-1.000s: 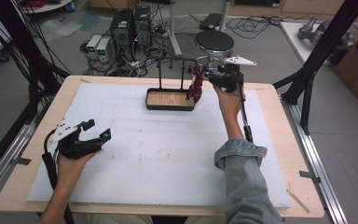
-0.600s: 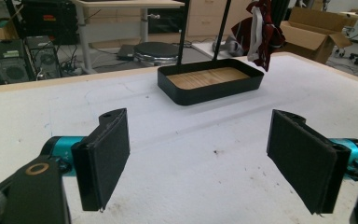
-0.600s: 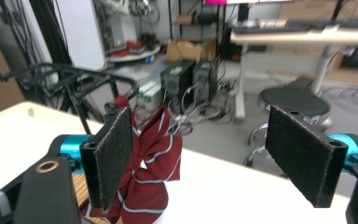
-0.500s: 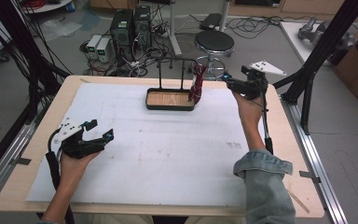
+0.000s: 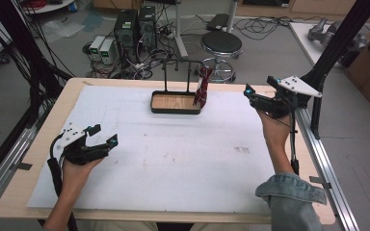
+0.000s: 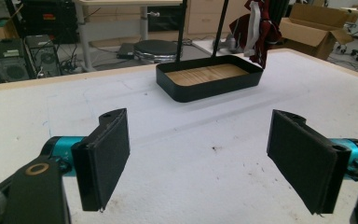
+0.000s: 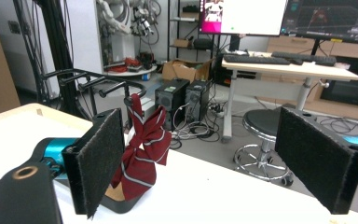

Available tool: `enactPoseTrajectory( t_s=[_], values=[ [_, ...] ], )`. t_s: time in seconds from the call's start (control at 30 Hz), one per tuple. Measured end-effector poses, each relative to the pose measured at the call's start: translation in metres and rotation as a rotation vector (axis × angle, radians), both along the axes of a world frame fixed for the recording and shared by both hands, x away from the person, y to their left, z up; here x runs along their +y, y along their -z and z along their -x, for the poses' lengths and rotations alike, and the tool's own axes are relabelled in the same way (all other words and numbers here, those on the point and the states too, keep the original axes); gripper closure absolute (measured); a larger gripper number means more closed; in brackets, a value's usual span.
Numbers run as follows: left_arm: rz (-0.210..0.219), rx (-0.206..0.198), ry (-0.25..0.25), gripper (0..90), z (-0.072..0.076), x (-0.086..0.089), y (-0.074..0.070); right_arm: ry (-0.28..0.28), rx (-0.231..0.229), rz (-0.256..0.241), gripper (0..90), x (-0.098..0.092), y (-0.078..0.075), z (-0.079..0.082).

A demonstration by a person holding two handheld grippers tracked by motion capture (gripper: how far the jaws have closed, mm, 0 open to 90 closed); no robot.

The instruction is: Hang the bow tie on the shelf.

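Both tongs are standing spread and holding nothing. Left tongs are hovering low over the white sheet near the bench's left edge, held in the person's left hand, their black pads gaping wide in the left gripper view with bare sheet between them. Right tongs are hanging in the air near the bench's right edge, toward its far right corner, carried by the right hand; in the right gripper view their pads are likewise wide apart and nothing is sitting between them.

A dark red striped tie is hanging from the right end of a black rail stand, whose tray, black-walled with a wooden floor, is sitting at the middle of the bench's far edge. The tie's lower end is dangling at the tray's right end; whether it is touching the tray wall I cannot tell. In the right gripper view the striped tie is showing bunched and knotted just beyond the near jaw.

Judging from how things lie, the hanging looks done: the tie is draping from the rail on its own and the right tongs are standing well apart from it. Little seems left beyond bringing both hands to rest.
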State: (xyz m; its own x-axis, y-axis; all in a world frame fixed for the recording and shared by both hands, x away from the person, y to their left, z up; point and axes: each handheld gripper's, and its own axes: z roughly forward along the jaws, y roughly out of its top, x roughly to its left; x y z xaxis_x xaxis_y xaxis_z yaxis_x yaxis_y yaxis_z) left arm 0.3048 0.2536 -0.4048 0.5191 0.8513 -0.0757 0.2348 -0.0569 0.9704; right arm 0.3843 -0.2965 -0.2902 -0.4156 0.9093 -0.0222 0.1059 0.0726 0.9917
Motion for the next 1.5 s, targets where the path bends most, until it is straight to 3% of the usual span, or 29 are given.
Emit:
enactPoseTrajectory(
  t_s=[0.43, 0.73, 0.83, 1.2, 1.3, 1.5],
  values=[
    [-0.003, 0.001, -0.003, 21.3, 0.001, -0.001, 0.001, 0.031, -0.023, -0.055, 12.4, -0.032, 0.028, 0.051],
    [-0.003, 0.001, -0.006, 21.3, 0.001, -0.002, 0.001, 0.052, -0.055, -0.087, 12.4, -0.039, 0.048, 0.084],
    [-0.006, 0.001, -0.005, 21.3, 0.001, -0.003, 0.001, 0.045, -0.056, -0.149, 12.4, -0.040, 0.063, 0.098],
    [-0.011, 0.003, -0.003, 21.3, 0.001, -0.005, 0.002, 0.029, -0.038, -0.152, 12.4, -0.028, 0.092, 0.118],
    [-0.012, 0.003, -0.005, 21.3, 0.001, -0.004, 0.002, 0.031, -0.022, -0.130, 12.4, -0.025, 0.100, 0.120],
    [-0.019, 0.003, -0.008, 21.3, 0.001, -0.004, 0.003, 0.039, 0.007, -0.154, 12.3, -0.025, 0.116, 0.124]
  ],
)
